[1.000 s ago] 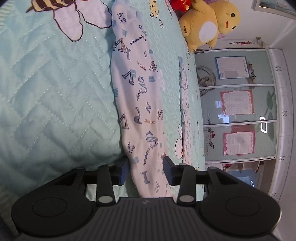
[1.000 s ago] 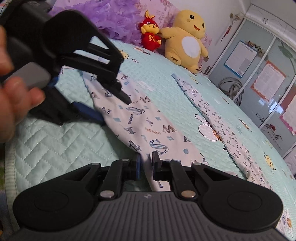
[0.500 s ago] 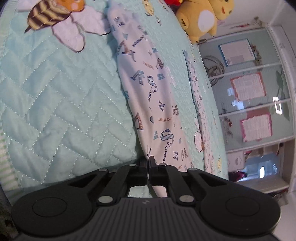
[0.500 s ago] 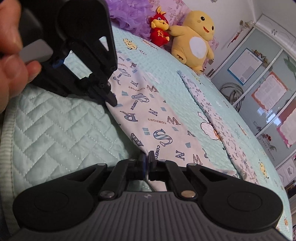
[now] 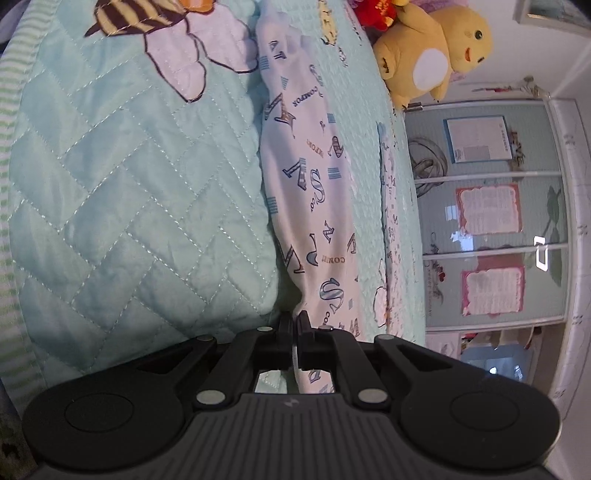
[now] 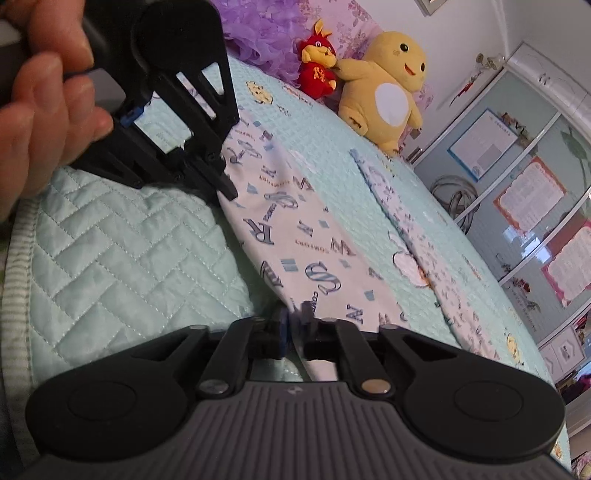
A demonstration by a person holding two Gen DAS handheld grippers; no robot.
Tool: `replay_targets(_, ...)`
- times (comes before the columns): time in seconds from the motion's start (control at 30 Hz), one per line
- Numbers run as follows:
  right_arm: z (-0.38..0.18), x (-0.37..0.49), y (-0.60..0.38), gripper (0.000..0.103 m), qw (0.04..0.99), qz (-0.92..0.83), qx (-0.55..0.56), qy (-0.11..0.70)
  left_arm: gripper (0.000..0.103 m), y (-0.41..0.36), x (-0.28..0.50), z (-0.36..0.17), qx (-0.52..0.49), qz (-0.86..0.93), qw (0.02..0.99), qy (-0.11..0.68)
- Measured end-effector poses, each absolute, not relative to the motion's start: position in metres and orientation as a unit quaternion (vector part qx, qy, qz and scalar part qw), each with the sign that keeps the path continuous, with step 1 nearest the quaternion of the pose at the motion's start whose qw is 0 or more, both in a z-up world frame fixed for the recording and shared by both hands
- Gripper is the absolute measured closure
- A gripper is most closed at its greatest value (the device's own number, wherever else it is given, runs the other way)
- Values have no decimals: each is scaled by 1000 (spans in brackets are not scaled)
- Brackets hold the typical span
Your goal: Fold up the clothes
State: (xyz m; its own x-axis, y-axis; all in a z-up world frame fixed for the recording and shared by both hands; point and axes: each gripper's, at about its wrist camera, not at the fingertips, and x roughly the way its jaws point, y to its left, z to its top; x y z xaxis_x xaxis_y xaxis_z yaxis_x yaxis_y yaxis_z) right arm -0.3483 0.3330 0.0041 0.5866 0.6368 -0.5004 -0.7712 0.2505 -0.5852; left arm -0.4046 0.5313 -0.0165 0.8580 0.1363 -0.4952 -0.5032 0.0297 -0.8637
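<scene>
Open quilt [image 5: 140, 206] leftward; plush toys [image 6: 384, 96] (far end) block.

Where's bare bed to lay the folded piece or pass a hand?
Free: the quilted mint bedspread left of the letter-print garment, toward the bee patch; also the strip between that garment and the second printed piece. Crowded: the near edge, where the left hand-held gripper pinches the hem and the right hand-held gripper is opening, and by the plush toys.

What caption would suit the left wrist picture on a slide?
Black left gripper shut on the near edge of a white letter-printed garment lying on a mint quilted bedspread.
</scene>
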Motion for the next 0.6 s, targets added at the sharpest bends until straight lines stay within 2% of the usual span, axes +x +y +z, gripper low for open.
replay_targets(0.07,6,-356,333,73,780,457,-423,61,99,532,-406,-17,-666,221,699,137)
replay_targets(0.17,6,-367,341,68,760,475,-442,28,99,534,-407,-18,-672,209,697,135)
replay_targets(0.5,6,-356,371,68,709,535,-460,6,99,539,-403,-21,-676,177,701,147)
replay_targets(0.6,8,-352,377,75,709,539,-454,20,99,539,-403,-20,-673,176,702,149)
